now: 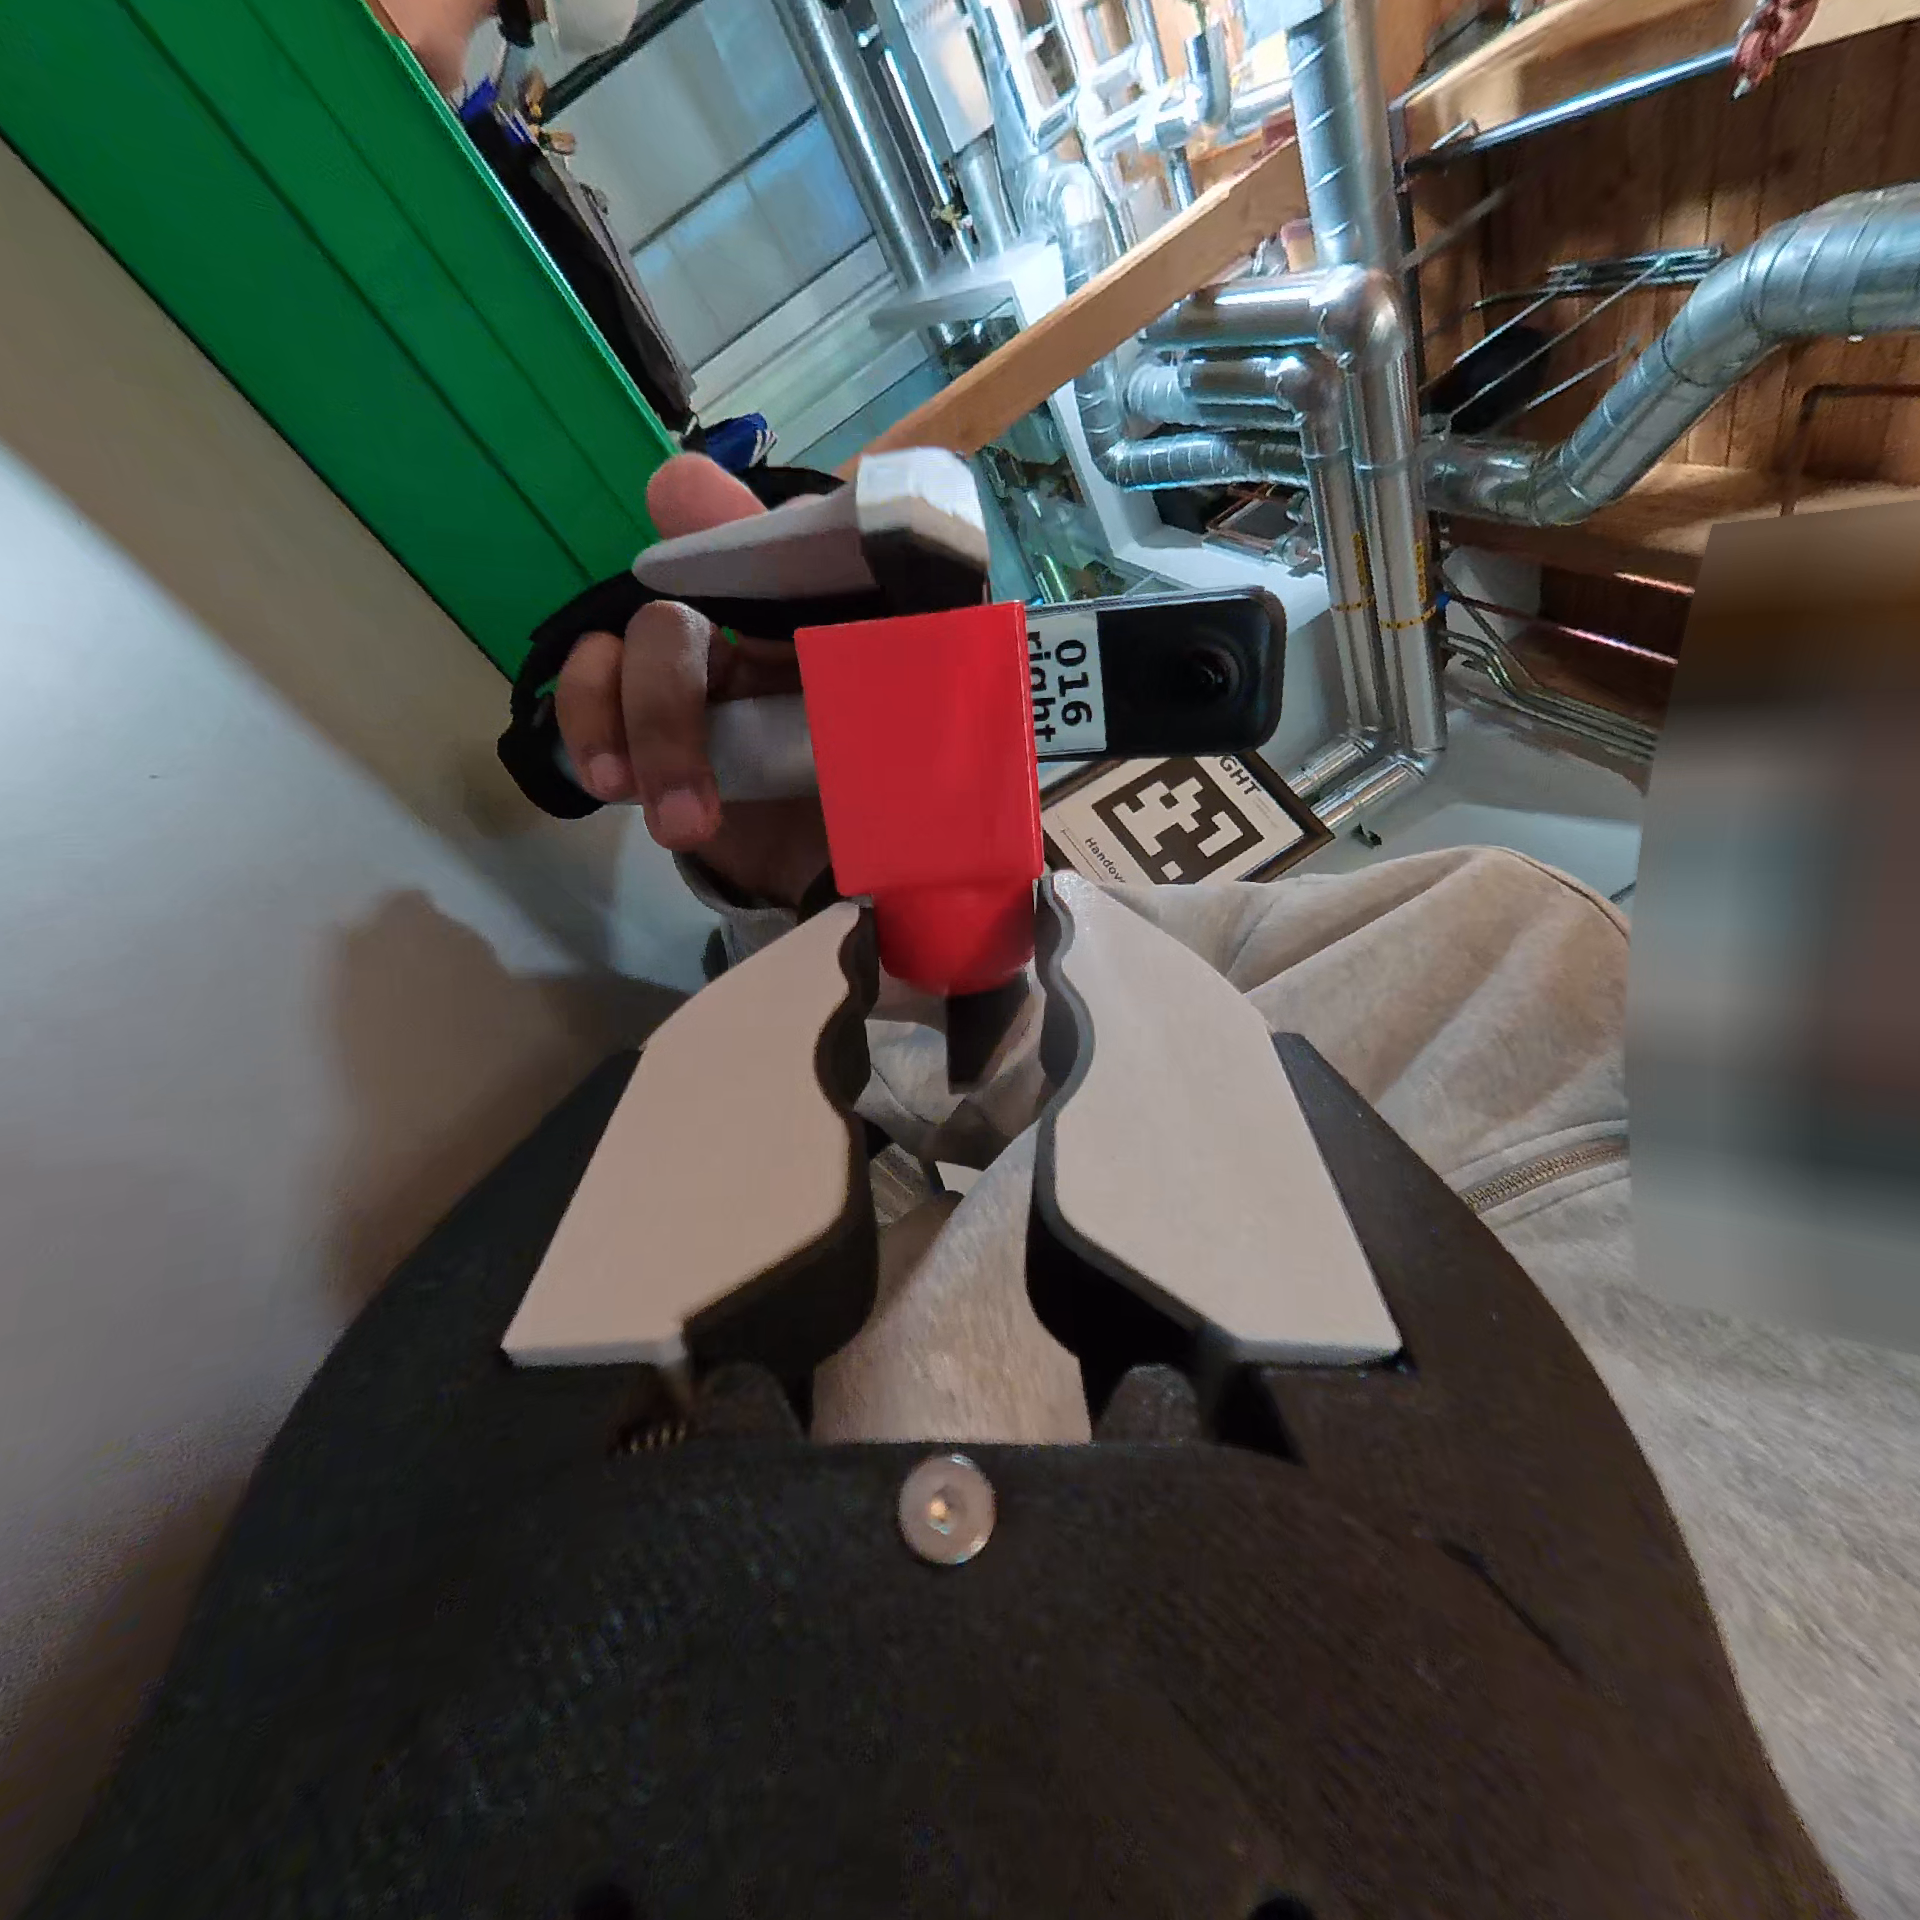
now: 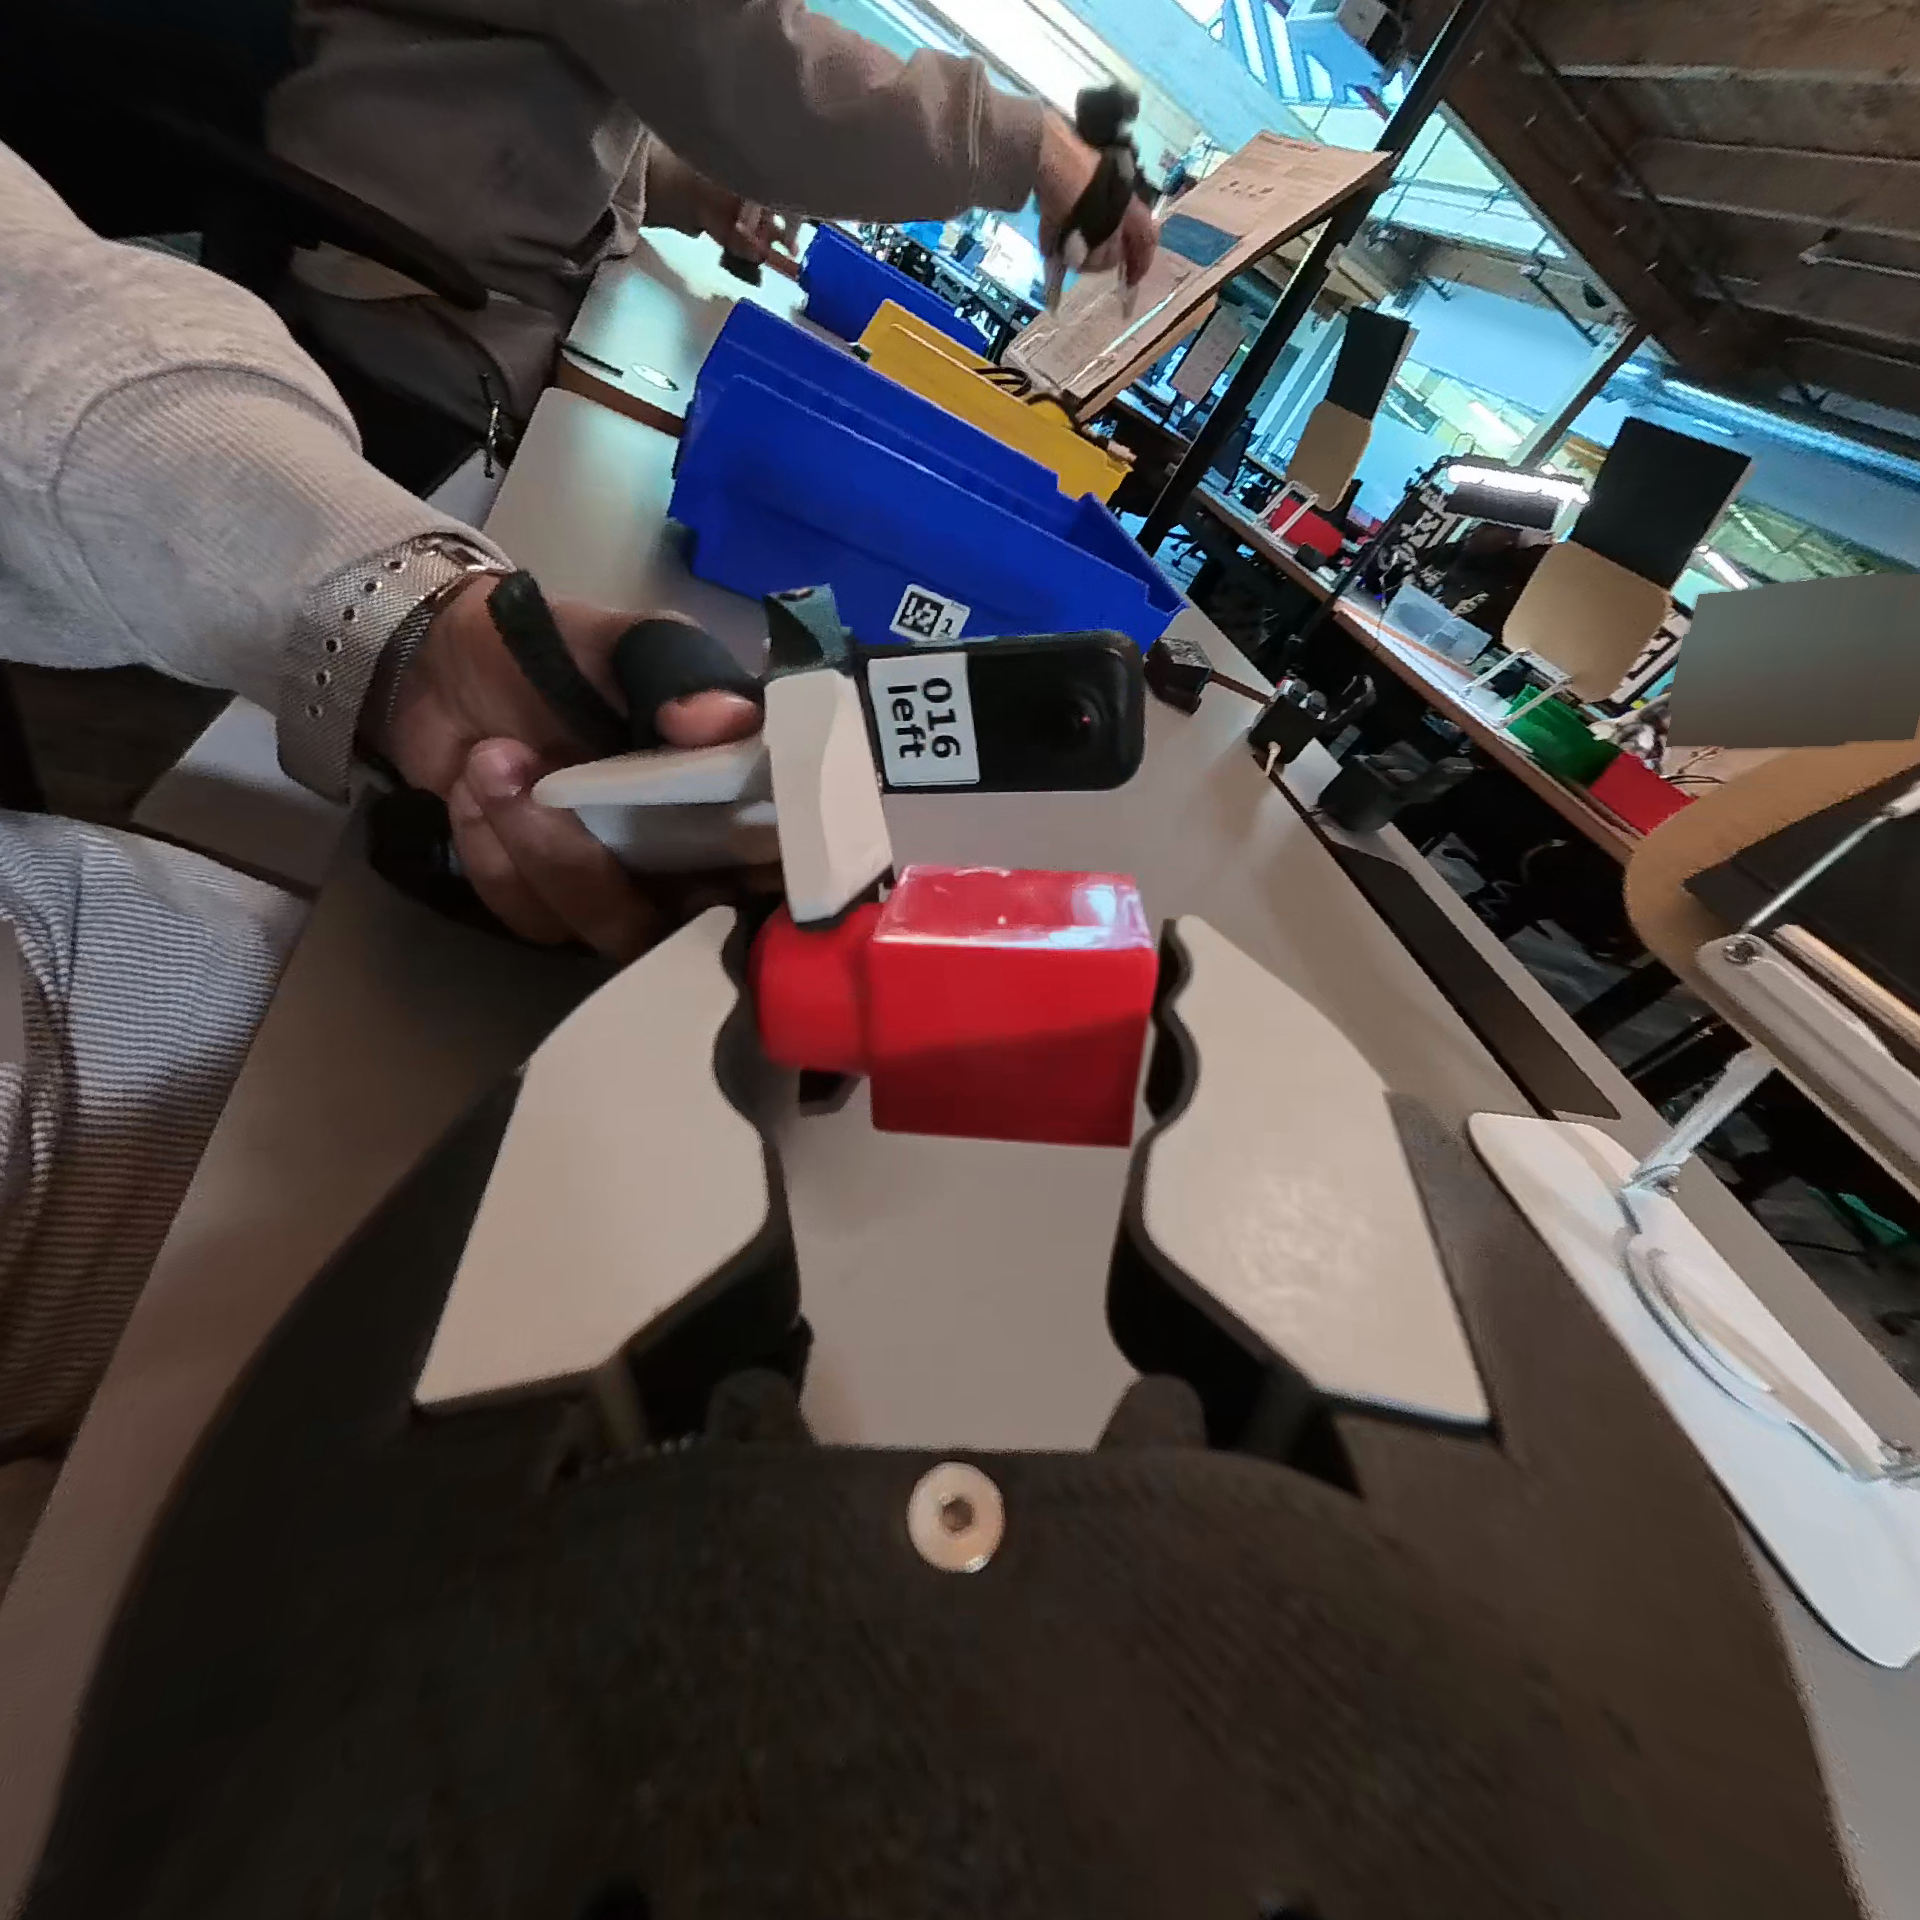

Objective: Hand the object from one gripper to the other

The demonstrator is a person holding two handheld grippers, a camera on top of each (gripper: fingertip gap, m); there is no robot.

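The red object [image 1: 920,748] is a square block with a round neck. My left gripper [image 1: 951,920] is shut on the neck and holds the block up, off the table. In the right wrist view the object [image 2: 997,1008] lies sideways between the fingertips of my right gripper [image 2: 951,935], which is open. Its jaws straddle the object's length, close to both ends. One left finger [image 2: 831,800] comes down onto the neck from above. In the left wrist view the right gripper's fingers [image 1: 769,551] reach in behind the block.
A grey table [image 2: 935,1299] lies under the grippers. Blue bins [image 2: 883,499] and a yellow bin [image 2: 977,384] stand at its far side. A white stand base [image 2: 1662,1351] sits to the right. Another person [image 2: 623,135] works at the back. A green panel [image 1: 312,260] is on the left. My two grippers' fingertips are within a few centimetres of each other.
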